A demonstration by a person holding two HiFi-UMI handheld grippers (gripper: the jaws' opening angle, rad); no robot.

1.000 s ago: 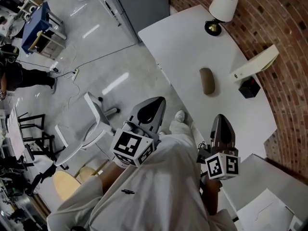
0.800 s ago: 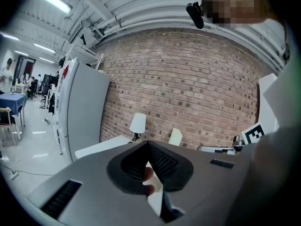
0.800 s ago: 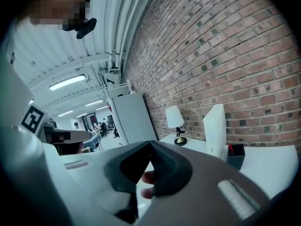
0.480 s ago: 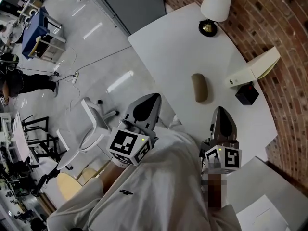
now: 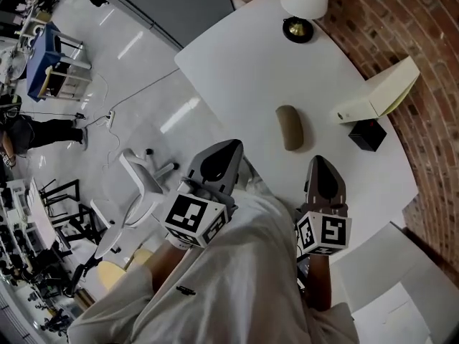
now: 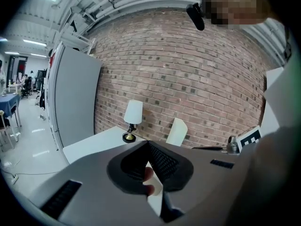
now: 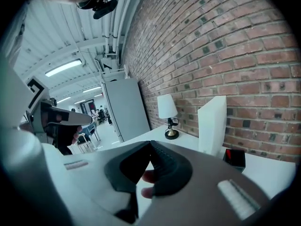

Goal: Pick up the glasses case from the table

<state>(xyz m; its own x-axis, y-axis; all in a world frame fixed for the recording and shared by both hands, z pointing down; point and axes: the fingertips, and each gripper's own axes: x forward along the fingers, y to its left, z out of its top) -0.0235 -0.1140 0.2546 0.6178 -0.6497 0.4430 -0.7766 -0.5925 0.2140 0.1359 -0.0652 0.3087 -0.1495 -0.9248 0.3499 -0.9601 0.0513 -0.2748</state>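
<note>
My right gripper [image 5: 318, 165] had jaws pressed together, nothing between them. My left gripper [image 5: 231, 147] was likewise closed and empty. Glasses case [image 5: 290, 127] lay flat on white table [image 5: 237, 56], untouched, ahead of right gripper and apart from both. No step of task done. As I judged: reach, opening jaws, grip and lift all remained.
</note>
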